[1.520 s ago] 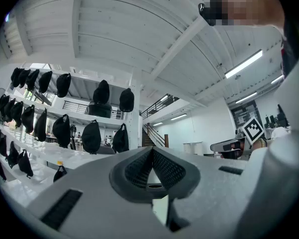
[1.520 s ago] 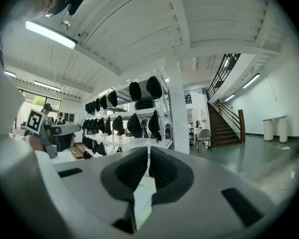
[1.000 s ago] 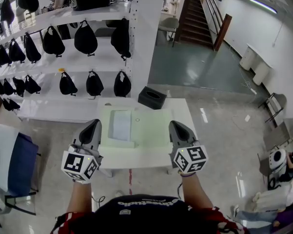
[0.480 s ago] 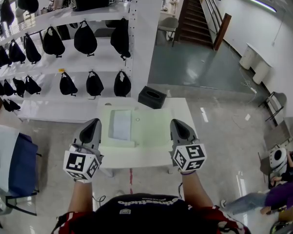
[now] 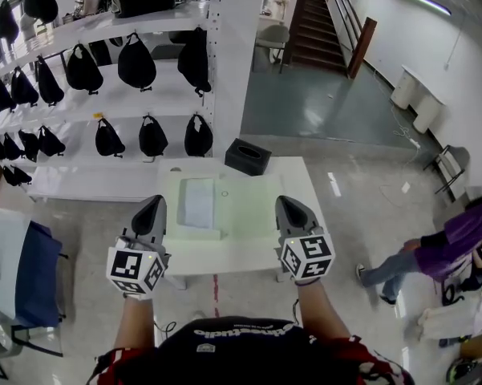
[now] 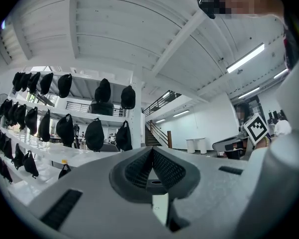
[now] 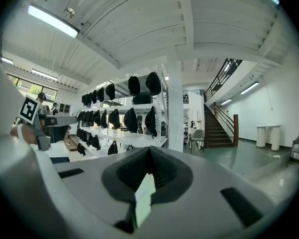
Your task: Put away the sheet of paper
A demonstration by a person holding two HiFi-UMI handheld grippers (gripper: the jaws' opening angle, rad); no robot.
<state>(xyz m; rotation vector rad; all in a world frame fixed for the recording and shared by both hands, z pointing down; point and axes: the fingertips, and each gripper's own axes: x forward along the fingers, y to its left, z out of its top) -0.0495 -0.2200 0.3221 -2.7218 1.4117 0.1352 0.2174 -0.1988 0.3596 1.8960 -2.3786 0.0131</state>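
The left gripper [image 5: 152, 207] and the right gripper [image 5: 287, 205] hung level over the near edge of the table [image 5: 249, 255], each with its jaws together and holding nothing. The paper [image 5: 199, 203] lay flat on the table's left part, just ahead of the left gripper, untouched. A black box [image 5: 248, 156] sat at the far edge.

Left gripper [image 5: 153, 205], right gripper [image 5: 286, 207]: matt grey plastic shells; pads [image 6: 165, 169] dark, finely ribbed. Sheet of paper [image 5: 199, 204]: pale, matt. Table [image 5: 228, 259]: smooth white. Floor [image 5: 321, 111]: glossy, mirrors lamps. Bags [image 5: 136, 62]: black cloth. Stairs [image 5: 313, 30]: dark wood.
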